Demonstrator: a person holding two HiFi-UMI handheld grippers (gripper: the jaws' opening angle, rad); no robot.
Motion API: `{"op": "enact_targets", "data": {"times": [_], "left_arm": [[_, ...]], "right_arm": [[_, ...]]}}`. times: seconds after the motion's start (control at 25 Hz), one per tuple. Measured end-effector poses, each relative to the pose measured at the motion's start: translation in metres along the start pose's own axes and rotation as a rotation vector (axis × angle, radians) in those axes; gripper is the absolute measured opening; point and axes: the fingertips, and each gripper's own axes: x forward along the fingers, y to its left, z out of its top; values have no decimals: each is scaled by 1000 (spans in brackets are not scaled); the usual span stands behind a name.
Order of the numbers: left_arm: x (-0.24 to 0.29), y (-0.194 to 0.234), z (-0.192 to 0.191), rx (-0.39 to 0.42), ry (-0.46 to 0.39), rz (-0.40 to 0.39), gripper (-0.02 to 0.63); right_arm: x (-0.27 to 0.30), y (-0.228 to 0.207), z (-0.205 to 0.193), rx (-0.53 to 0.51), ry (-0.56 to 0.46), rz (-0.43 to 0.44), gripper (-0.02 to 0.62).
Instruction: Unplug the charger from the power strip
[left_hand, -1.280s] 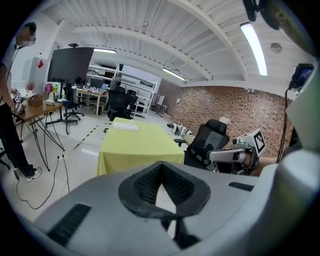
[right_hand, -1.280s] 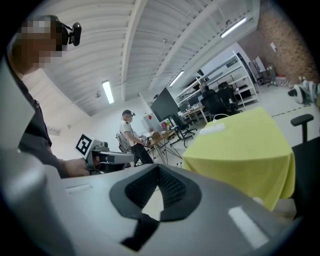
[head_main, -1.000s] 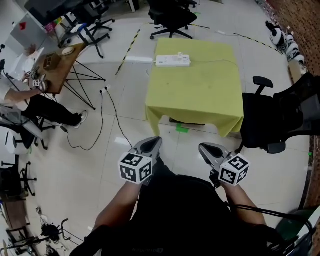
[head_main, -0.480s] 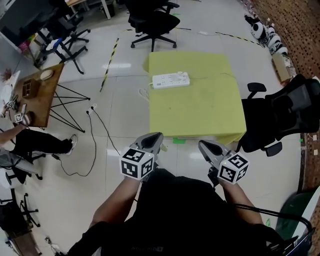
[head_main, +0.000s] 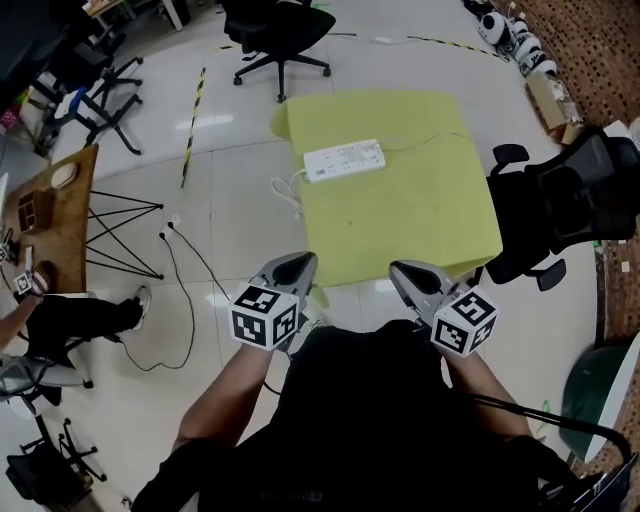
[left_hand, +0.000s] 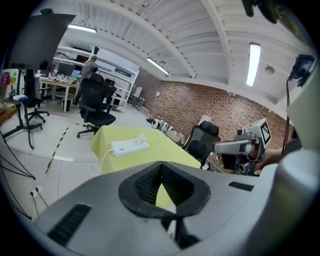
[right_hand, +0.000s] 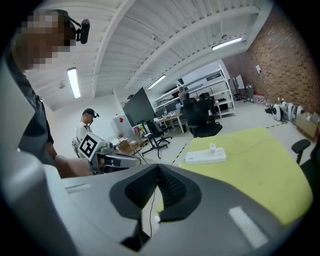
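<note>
A white power strip (head_main: 344, 159) lies near the far left edge of the table with the yellow cloth (head_main: 400, 225). A small white charger (right_hand: 212, 147) stands plugged into it, also seen in the left gripper view (left_hand: 141, 139). A thin wire runs from the strip to the right across the cloth. A thicker white cord (head_main: 286, 192) hangs off the table's left side. My left gripper (head_main: 300, 263) and right gripper (head_main: 403, 270) hover side by side over the floor, short of the table's near edge. Both are shut with nothing in them (left_hand: 161, 167) (right_hand: 158, 167).
A black office chair (head_main: 565, 200) stands against the table's right side, another (head_main: 272, 30) beyond its far edge. At the left are a wooden desk (head_main: 50, 205), black floor cables (head_main: 185, 265) and a seated person (head_main: 60, 315). A green bin (head_main: 600, 385) sits at lower right.
The table and power strip have come nearer and lower in the head view as both grippers were carried toward them. Both stay shut and side by side.
</note>
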Motion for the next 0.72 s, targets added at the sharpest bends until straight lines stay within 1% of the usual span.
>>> {"op": "enact_targets", "data": {"times": [0.12,0.28,0.36,0.52,0.6,0.72], "left_arm": [[6,7,6,-12,-10,8,5],[17,6,13,-8,-10,32,5],[18,4,16,-7,-15,61,5],[25,8,20,-38,-27,133,5],[33,15,21,-43,-31,170,5],[42,25,22,-66,-39,213,5]], "right_arm": [[6,-7,0,-5,6,-2,3],[13,-29,7,-8,5,8,3],[17,-41,13,-12,11,18,3],[32,-78,24,-35,32,29,8],[48,-102,23,-47,53,17,16],[80,-136,21,-61,81,-23,42]]}}
